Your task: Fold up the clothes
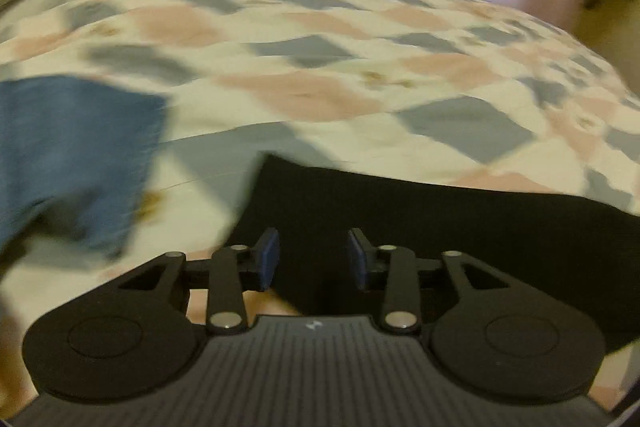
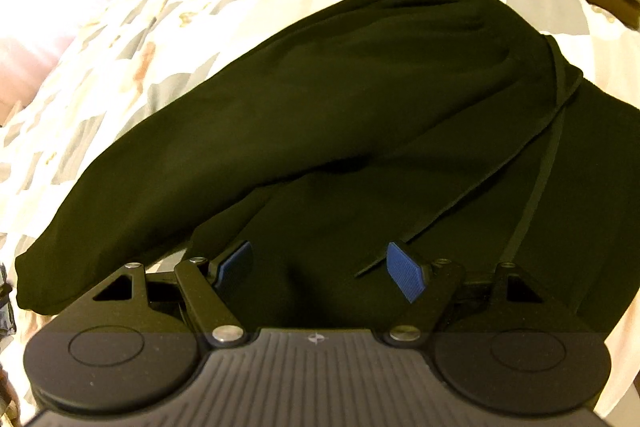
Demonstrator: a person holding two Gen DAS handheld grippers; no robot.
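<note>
Both grippers' jaws parted (holding nothing) over black garment on quilt.

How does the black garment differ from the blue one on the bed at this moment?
The black garment lies right in front of both tools, spread wide with one part folded across it; the blue garment sits off to the left, beside it. The black one looks sharp in the right wrist view; the blue one is blurred. Both lie on the patterned bedspread.
</note>
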